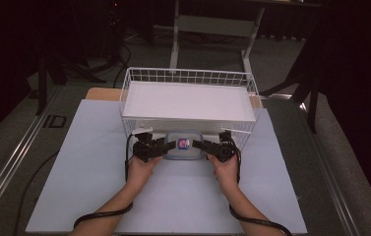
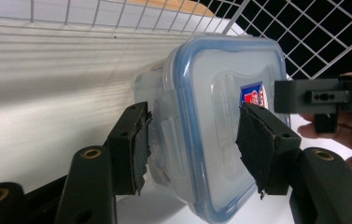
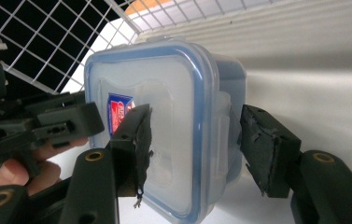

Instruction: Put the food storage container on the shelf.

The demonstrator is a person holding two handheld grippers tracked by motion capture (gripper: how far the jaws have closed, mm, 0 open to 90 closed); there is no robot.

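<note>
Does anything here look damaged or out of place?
Yes: the black pads on the left gripper and the right gripper are frayed and torn at their edges. The lidded container they straddle looks intact.

The only label in sight is a small sticker (image 2: 254,96) on the lid of the clear food container (image 2: 220,126), near the lid's middle. It is blue-edged with a red field and some white marks. In the high view the sticker (image 1: 183,143) is only a spot of colour, and in both gripper views a black jaw covers part of it. The white marks may be letters, but no word, brand or number can be read.
</note>
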